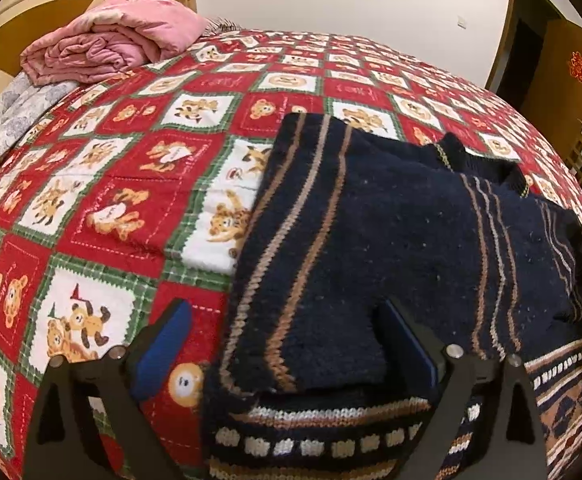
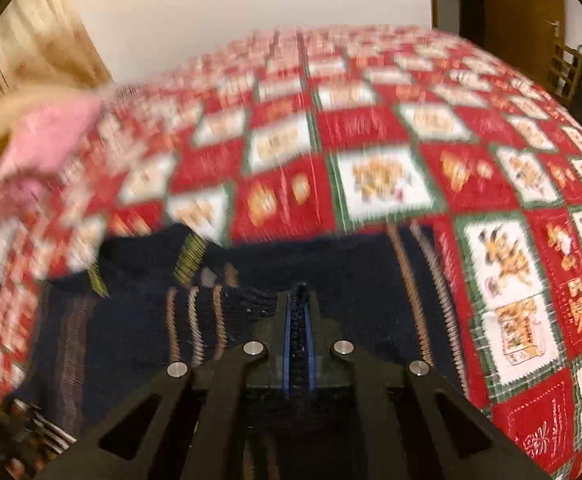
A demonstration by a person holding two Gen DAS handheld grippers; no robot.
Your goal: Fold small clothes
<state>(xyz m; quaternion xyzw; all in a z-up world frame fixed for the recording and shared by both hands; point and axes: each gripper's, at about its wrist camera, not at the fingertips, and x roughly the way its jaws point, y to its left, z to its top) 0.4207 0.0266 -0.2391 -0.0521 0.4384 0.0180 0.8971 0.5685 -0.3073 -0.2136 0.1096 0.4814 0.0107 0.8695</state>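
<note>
A small navy knit sweater (image 1: 391, 224) with tan and white stripes lies on the red bear-patterned quilt (image 1: 131, 184). A sleeve is folded over its body; the patterned hem (image 1: 323, 432) is nearest me. My left gripper (image 1: 287, 332) is open, its blue-padded fingers (image 1: 163, 344) spread around the folded sleeve's end. In the blurred right wrist view, my right gripper (image 2: 300, 300) is shut on a pinch of the sweater (image 2: 131, 332). The yellow-trimmed collar (image 2: 189, 260) lies to the left.
A folded pink blanket (image 1: 111, 40) sits at the bed's far left by a grey floral pillow (image 1: 7, 128); it also shows in the right wrist view (image 2: 47, 140). A wooden headboard (image 1: 19, 12) and a brown door (image 1: 563, 64) stand beyond the bed.
</note>
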